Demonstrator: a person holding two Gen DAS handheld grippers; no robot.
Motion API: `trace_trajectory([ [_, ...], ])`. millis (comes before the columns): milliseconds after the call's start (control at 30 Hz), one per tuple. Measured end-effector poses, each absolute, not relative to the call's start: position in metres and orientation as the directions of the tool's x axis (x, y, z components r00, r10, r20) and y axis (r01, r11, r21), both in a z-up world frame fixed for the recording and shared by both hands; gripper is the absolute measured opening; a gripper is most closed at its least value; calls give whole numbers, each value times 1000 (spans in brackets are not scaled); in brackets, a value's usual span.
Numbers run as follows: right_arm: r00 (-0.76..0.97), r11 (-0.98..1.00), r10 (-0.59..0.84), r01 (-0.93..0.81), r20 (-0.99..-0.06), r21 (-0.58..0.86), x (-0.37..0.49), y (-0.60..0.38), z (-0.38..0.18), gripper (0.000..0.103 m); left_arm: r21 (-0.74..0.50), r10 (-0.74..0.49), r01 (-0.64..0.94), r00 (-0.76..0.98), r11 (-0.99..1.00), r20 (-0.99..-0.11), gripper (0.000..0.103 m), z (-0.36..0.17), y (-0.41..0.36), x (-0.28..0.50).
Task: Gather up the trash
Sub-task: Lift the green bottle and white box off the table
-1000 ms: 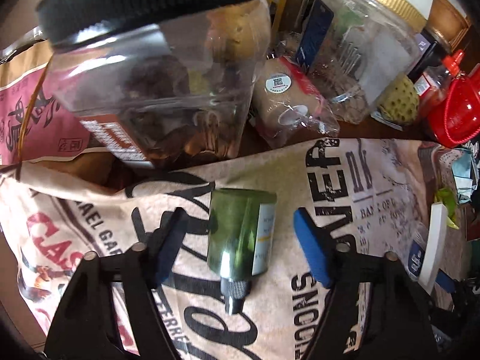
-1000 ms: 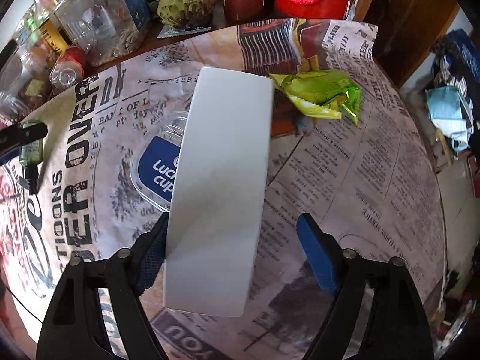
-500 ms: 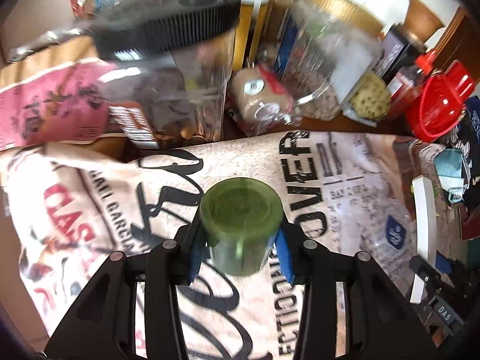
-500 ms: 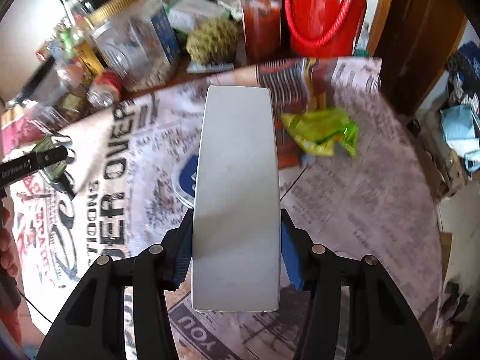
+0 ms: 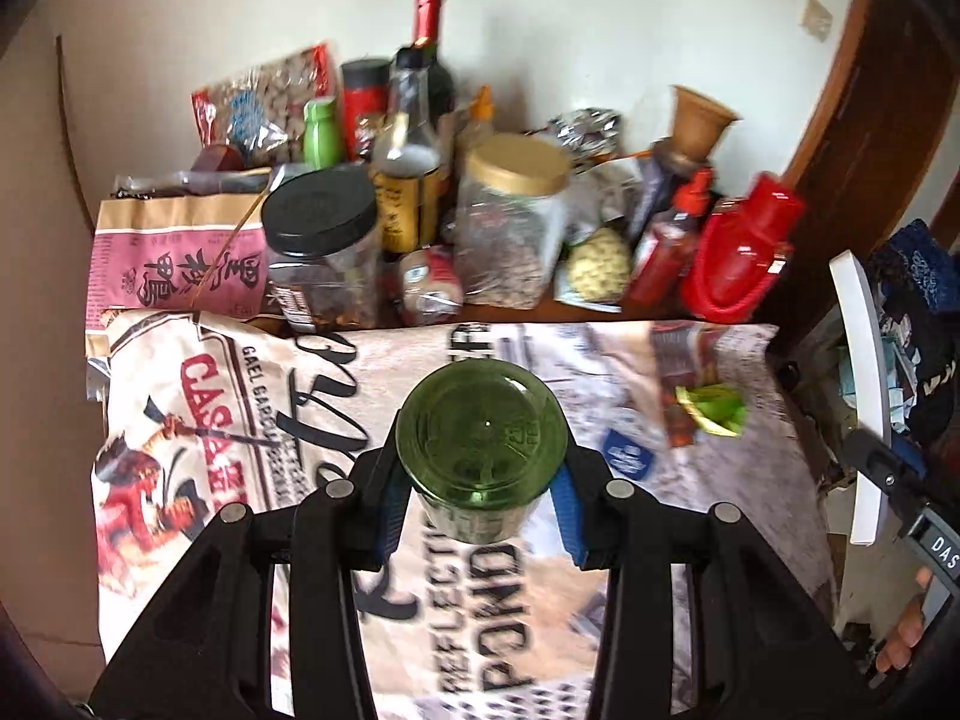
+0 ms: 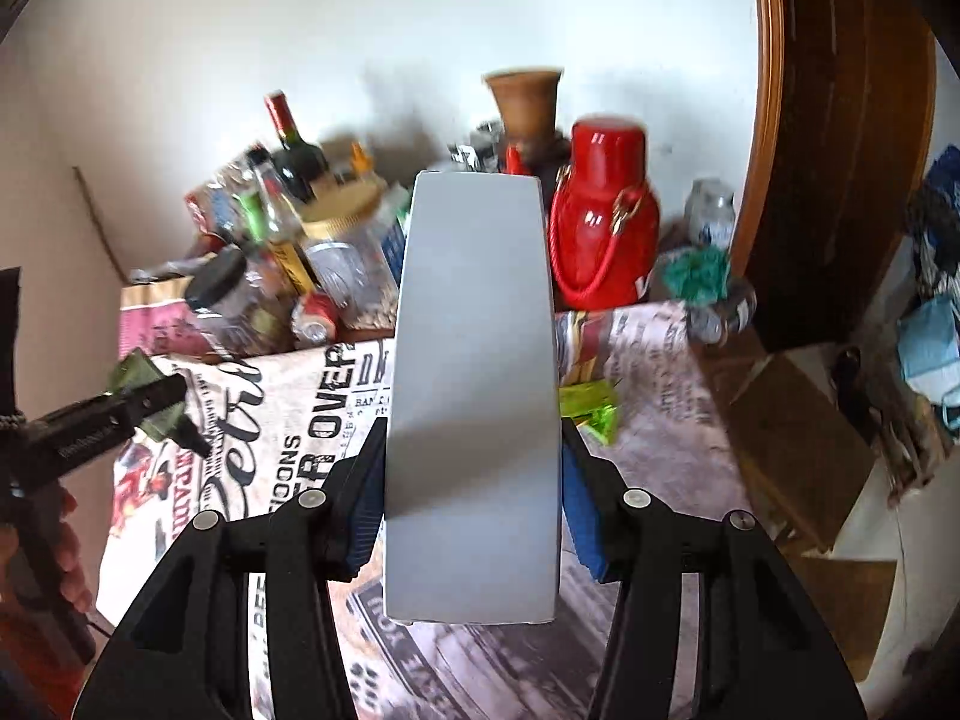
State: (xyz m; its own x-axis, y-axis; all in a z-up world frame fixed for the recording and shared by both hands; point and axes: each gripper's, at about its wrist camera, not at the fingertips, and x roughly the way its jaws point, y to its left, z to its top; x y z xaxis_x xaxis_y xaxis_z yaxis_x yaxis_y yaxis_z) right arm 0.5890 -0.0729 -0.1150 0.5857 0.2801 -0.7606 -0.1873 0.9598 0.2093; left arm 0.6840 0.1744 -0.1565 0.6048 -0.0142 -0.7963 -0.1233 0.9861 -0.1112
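Observation:
My left gripper (image 5: 480,498) is shut on a small green bottle (image 5: 482,429), held above the printed tablecloth (image 5: 252,396) with its round base facing the camera. In the right wrist view the same green bottle (image 6: 141,381) shows at the far left in that gripper. My right gripper (image 6: 474,498) is shut on a long white box (image 6: 474,396), lifted off the table; the white box (image 5: 864,396) also appears edge-on at the right of the left wrist view. A crumpled green wrapper (image 5: 714,411) and a blue-labelled clear lid (image 5: 627,456) lie on the cloth.
Along the wall at the back stand jars (image 5: 510,222), a wine bottle (image 5: 426,60), a red flask (image 6: 600,222), a sauce bottle (image 5: 666,246) and a pink bag (image 5: 168,258). A wooden door frame (image 6: 840,120) and cardboard boxes (image 6: 798,420) are on the right.
Both grippers closed, the left on the green bottle and the right on the white box, then rose well above the table; the bottle turned base-up toward the camera.

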Motion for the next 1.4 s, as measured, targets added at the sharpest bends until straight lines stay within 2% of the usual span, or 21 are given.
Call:
trace_trajectory([
  [367, 632, 928, 362, -316, -685, 199, 526, -135, -75, 48, -134, 3, -147, 686, 980, -728, 41, -104, 71, 588],
  [667, 673, 920, 386, -333, -631, 207, 480, -168, -43, 48, -128, 3, -119, 743, 985, -669, 41, -62, 32, 525],
  [1100, 758, 943, 332, -272, -562, 190, 376, -147, -15, 48, -145, -80, -2, 828, 989, -555, 41, -23, 45, 420],
  [1400, 750, 943, 332, -253, -572, 215, 280, -120, -24, 48, -165, -115, 22, 807, 986, -579, 41, -36, 87, 311],
])
